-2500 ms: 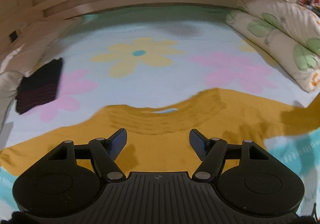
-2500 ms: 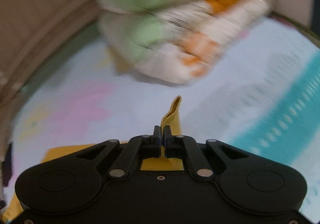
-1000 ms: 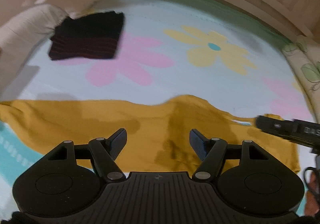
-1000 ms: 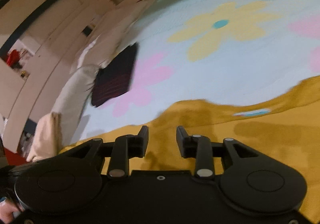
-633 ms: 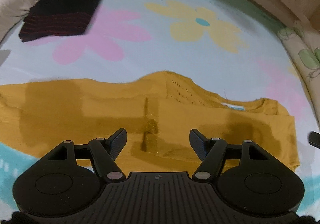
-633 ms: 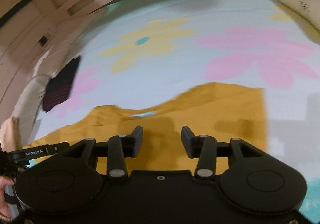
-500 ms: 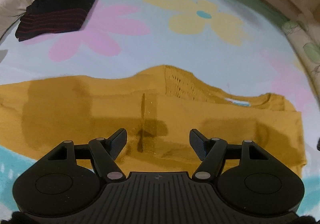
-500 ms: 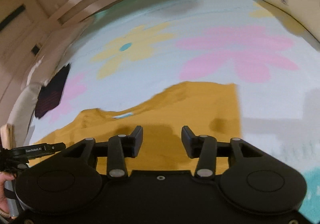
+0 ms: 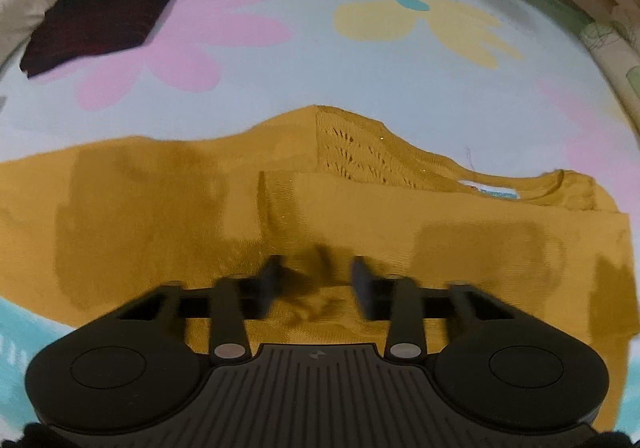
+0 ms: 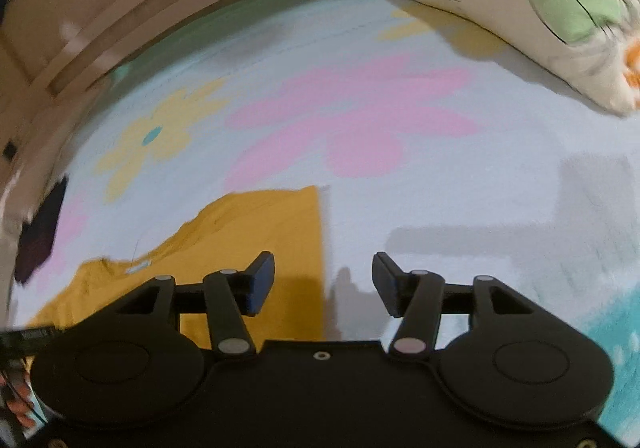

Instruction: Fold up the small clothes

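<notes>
The flower-print bedsheet (image 9: pixel 360 68) takes up nearly everything, and the mustard yellow top (image 9: pixel 200 216) lies flat across it with its long axis running side to side, one side already folded in so a doubled panel sits over the body toward the neck label (image 9: pixel 496 193). A dark folded garment (image 9: pixel 108 28) sits well beyond the top, off toward the far left, and a floral pillow (image 10: pixel 540 0) is far past its right edge. The left gripper (image 9: pixel 316 284) is right down over the top's near hem, jaws partly open with bunched fabric between them but nothing pinched yet, so I'd say it's the nearer one for the next grab. The right gripper (image 10: pixel 323 284) straddles the top's straight right edge, jaws wide open, holding nothing.
</notes>
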The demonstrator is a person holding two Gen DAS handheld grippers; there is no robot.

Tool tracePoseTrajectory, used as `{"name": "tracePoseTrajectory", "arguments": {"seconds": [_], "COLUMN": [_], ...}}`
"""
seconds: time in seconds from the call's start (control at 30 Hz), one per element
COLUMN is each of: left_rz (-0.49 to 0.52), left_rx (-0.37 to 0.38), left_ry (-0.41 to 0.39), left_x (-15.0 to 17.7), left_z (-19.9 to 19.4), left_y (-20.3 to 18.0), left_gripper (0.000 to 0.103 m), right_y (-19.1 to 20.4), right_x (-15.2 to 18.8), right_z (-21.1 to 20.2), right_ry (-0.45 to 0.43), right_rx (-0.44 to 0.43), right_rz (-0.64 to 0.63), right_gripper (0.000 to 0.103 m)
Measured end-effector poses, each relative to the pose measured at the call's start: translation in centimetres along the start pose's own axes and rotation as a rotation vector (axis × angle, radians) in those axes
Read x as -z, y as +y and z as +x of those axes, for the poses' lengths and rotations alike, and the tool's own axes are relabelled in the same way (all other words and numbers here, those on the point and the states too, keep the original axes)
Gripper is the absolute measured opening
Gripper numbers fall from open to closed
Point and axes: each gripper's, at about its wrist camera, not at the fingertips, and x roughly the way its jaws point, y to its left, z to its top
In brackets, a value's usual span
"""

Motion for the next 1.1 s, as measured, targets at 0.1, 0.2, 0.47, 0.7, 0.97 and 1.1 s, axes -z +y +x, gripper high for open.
{"name": "tracePoseTrajectory", "arguments": {"seconds": [0.1, 0.2, 0.47, 0.7, 0.97, 1.1], "left_rz": [-0.023, -0.054, -0.091, -0.071, 0.005, -0.012], "left_rx": [0.015, 0.046, -0.016, -0.019, 0.049, 0.088], "left_ry": [-0.006, -0.053, -0.109, -0.030, -0.018, 0.012], "left_x": [0.0, -0.5, -1.1, -0.8, -0.7, -0.3], "left_z": [-0.4, -1.9, -3.5, -1.2, -0.3, -0.2], "left_y": [0.1, 0.5, 3.9, 4.5, 2.6, 2.8], "left_gripper": [0.010, 0.010, 0.005, 0.005, 0.025, 0.025], "right_y": [-0.5, -0.4, 0.7, 2.2, 2.4, 2.4], "right_x": [0.1, 0.3, 0.5, 1.0, 1.1, 1.2], "right_z": [0.4, 0.6, 1.0, 1.9, 1.8, 1.8], "right_ry": [0.012, 0.024, 0.033, 0.058, 0.059, 0.062], "right_rx": [0.009, 0.020, -0.002, 0.017, 0.017, 0.014], "right_rz": [0.011, -0.017, -0.050, -0.104, -0.102, -0.109], "right_gripper": [0.061, 0.061, 0.061, 0.061, 0.061, 0.061]}}
